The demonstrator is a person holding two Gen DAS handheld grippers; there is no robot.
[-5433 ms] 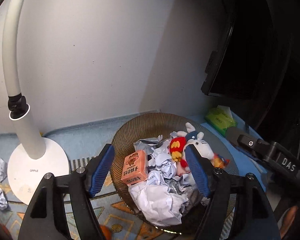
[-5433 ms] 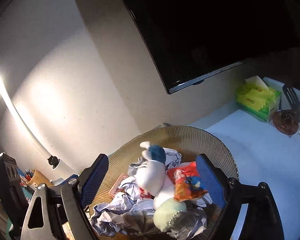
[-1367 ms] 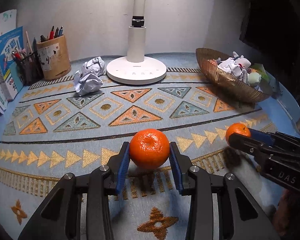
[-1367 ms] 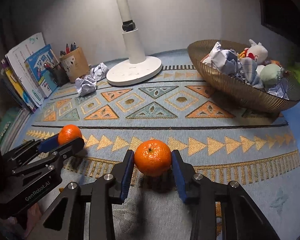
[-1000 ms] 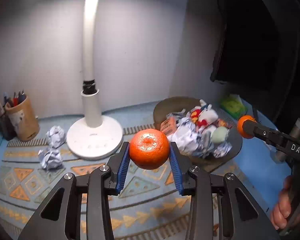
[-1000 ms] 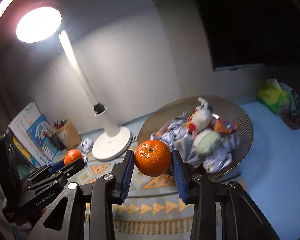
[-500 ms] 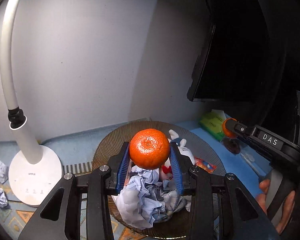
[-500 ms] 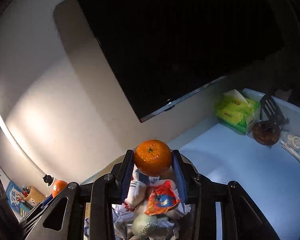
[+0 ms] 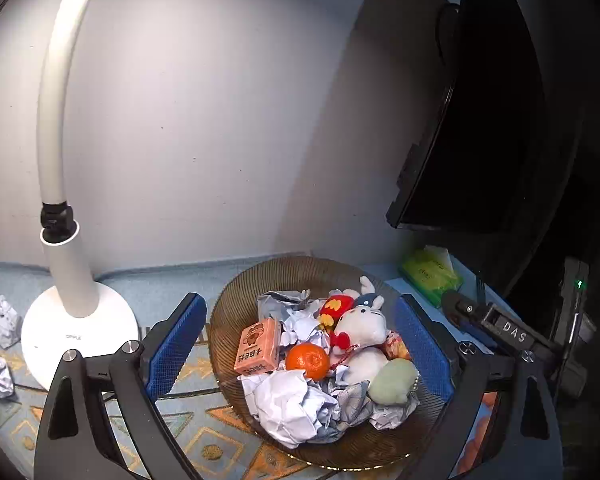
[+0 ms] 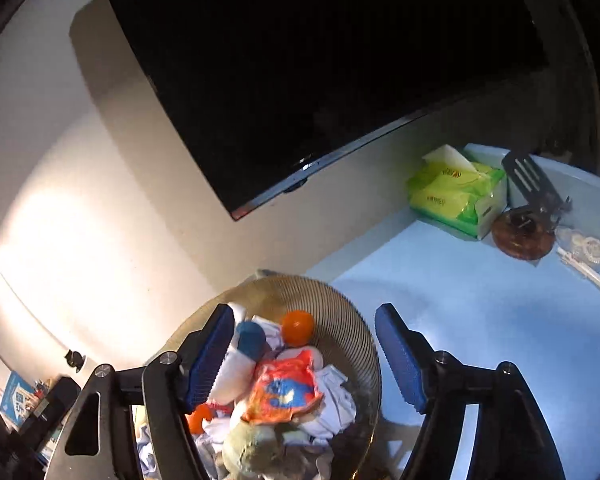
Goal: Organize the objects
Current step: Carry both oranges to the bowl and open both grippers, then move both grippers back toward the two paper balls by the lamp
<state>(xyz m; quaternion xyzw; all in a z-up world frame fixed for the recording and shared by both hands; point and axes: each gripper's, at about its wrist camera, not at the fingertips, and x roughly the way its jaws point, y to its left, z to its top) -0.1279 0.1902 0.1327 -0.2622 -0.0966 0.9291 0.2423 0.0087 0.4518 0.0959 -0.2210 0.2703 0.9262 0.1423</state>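
- Orange fruit: one orange (image 9: 307, 361) lies in the ribbed brown bowl (image 9: 236, 312), wedged between the pink carton (image 9: 258, 346) and the white plush toy (image 9: 362, 326), on top of crumpled paper (image 9: 288, 404).
- Left tool (image 9: 298, 354) hangs over the bowl, jaws just opened wide, nothing between the pads. Reads as a drop into the pile, so the fruit would settle instead of rolling.
- Right tool (image 10: 305, 354): jaws also just opened, well apart, nothing gripped. A second orange (image 10: 297, 327) sits below and beyond them at the bowl's far side, near the rim (image 10: 340, 300), free of both pads.
- Third orange patch (image 10: 198, 418) low left in the right view, likely the first fruit; partly hidden.
- Bowl is heaped: toys, paper, printed packet (image 10: 286, 388). Soft heap should keep round things put.
- Still outside: paper balls (image 9: 0, 320) on the table mat by the lamp base (image 9: 80, 332). My guess: those go next.
- Tissue pack (image 10: 456, 196) and spatula (image 10: 528, 180) stand well apart; untouched.
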